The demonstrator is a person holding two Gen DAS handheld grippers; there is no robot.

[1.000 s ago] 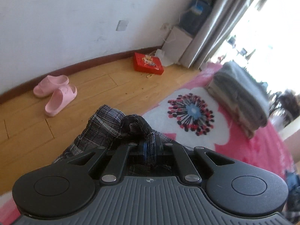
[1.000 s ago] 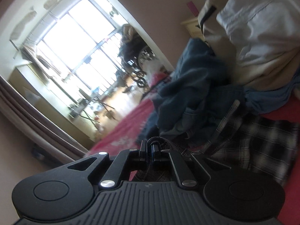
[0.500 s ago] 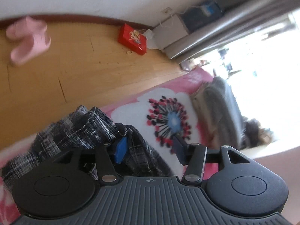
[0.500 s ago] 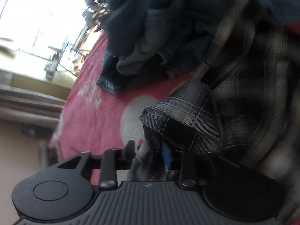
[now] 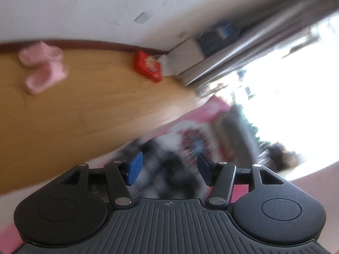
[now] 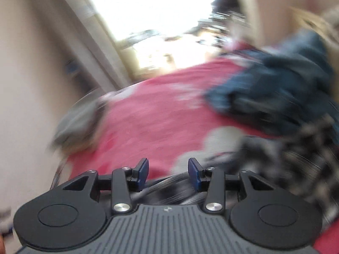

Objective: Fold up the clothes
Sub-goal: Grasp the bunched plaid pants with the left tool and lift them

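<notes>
Pink slippers (image 5: 42, 68) in left view only

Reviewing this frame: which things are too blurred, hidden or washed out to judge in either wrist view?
- Left wrist view: the plaid garment beyond the left claw is motion-smeared; its folds are unreadable.
- Right wrist view: the plaid garment and the blue clothes pile are streaked by blur, their edges lost.
- Both views: the window is overexposed.
- Right claw: its housing hides the fabric below.
</notes>
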